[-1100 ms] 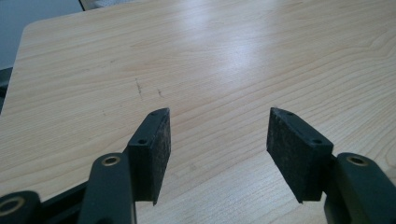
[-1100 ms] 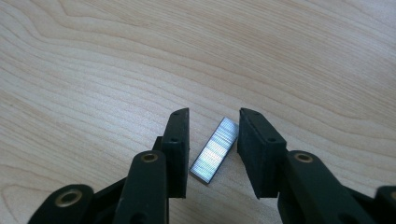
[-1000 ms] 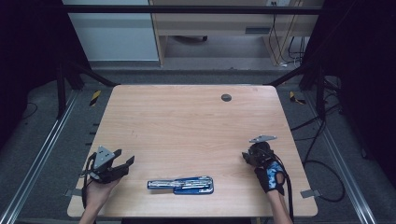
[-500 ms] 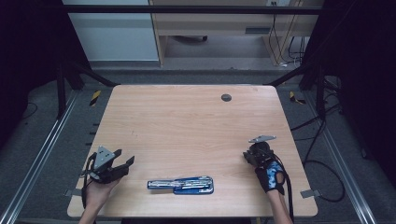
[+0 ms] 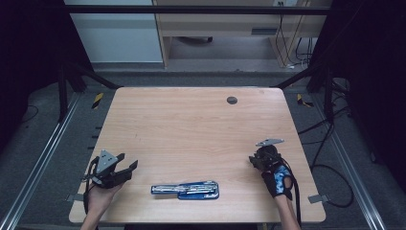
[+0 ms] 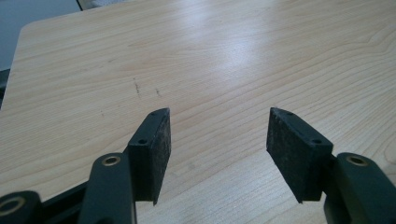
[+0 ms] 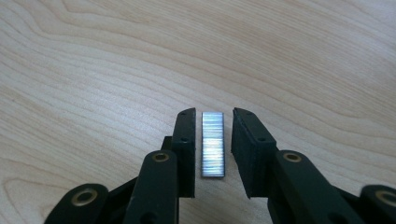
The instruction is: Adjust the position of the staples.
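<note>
**Right gripper straddles a strip of staples; left gripper wide and empty**

Table (image 5: pixel 191 124): pale wood, seen whole from the high view. Small dark round spot (image 5: pixel 232 100) near the far edge.

Stapler (image 5: pixel 186 189): blue and silver, lying flat and opened out near the near edge, roughly midway between the two hands, well apart from both.

Left gripper (image 5: pixel 125 163): held in the person's left hand at the near left corner, jaws pointing toward the table's middle. In the left gripper view (image 6: pixel 217 133) the jaws stand wide apart, bare wood between them, nothing held or touched.

Right gripper (image 5: pixel 253 160): near the right edge, in a hand wearing a blue-patterned glove (image 5: pixel 279 181). In the right gripper view (image 7: pixel 213 140) the jaws are narrow.

Strip of staples (image 7: pixel 213 143): shiny metal, lying flat on the wood, lengthwise between the right gripper's pads. A thin gap shows on each side; the pads sit just beside it, not pressed on.
</note>
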Action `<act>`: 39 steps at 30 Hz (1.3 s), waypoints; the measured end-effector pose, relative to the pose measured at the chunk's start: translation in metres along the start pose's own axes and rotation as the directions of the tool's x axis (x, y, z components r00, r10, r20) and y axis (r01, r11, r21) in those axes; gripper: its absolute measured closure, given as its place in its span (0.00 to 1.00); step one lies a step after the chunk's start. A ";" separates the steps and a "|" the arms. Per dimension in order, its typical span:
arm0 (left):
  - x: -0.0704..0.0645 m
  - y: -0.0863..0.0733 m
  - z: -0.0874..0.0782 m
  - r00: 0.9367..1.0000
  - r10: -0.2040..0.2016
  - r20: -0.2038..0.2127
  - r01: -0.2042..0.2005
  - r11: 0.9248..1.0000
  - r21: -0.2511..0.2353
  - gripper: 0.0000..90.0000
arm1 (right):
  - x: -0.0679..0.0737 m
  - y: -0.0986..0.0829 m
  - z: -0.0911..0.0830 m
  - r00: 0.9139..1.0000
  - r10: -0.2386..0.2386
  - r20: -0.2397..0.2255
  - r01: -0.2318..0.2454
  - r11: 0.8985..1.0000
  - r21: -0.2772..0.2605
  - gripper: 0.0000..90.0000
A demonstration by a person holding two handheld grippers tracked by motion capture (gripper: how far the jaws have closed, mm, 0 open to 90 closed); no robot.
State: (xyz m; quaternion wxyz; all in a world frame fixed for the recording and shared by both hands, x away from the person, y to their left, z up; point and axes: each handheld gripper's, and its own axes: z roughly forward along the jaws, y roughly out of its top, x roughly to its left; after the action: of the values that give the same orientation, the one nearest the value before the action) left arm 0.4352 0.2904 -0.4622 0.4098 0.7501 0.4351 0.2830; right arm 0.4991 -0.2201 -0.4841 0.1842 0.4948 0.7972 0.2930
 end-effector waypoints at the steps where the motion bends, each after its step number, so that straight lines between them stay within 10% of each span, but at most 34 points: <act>1: 0.000 0.000 0.000 1.000 -0.001 0.000 0.001 1.000 0.001 0.44 | 0.000 0.001 -0.001 1.000 0.013 -0.008 -0.013 1.000 0.006 0.79; 39: -0.001 0.001 0.000 1.000 0.013 0.000 -0.013 1.000 0.005 0.44 | -0.002 0.005 -0.005 1.000 0.011 -0.022 -0.010 1.000 0.014 0.86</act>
State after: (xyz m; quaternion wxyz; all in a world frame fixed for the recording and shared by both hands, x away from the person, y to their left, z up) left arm 0.4348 0.2897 -0.4613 0.4060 0.7540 0.4309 0.2845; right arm 0.5011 -0.2218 -0.4771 0.1704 0.4970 0.7986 0.2936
